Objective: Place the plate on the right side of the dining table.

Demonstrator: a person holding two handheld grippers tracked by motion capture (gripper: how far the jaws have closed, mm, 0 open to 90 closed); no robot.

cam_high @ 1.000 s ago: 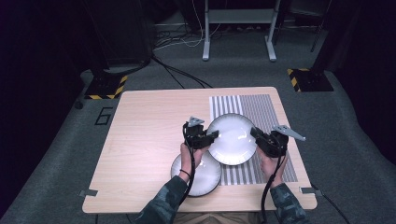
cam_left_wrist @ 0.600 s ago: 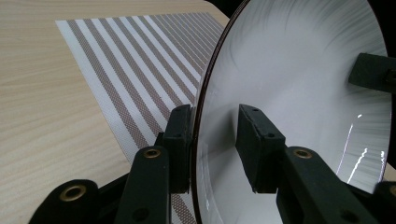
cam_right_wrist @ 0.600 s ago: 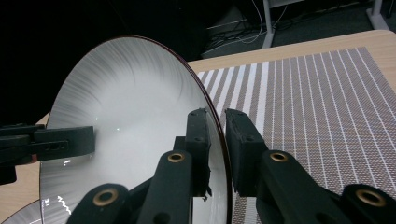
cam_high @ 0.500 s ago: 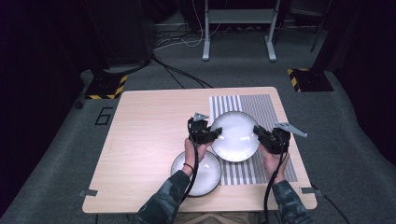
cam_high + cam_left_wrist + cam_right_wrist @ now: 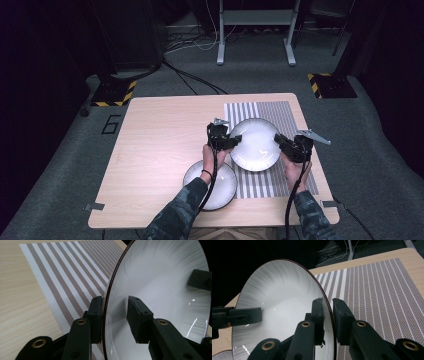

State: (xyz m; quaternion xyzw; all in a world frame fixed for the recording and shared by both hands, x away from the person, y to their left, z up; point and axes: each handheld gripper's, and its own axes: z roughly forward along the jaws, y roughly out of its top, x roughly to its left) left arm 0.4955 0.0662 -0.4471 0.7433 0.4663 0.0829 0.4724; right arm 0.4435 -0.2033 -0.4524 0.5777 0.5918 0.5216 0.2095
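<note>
Plate position: white plate (image 5: pixel 255 144) sat over the striped placemat (image 5: pixel 287 112), between both grippers.
Left gripper (image 5: pixel 115 315): jaws apart, straddling the plate's left rim.
Right gripper (image 5: pixel 328 320): jaws straddling the opposite rim, barely apart.
Second plate (image 5: pixel 210 185): nearer the person, beside the left hand.

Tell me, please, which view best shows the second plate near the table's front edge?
The high view: the front plate lies whole beside the striped mat, partly under the left forearm. The right gripper view catches just a sliver.
</note>
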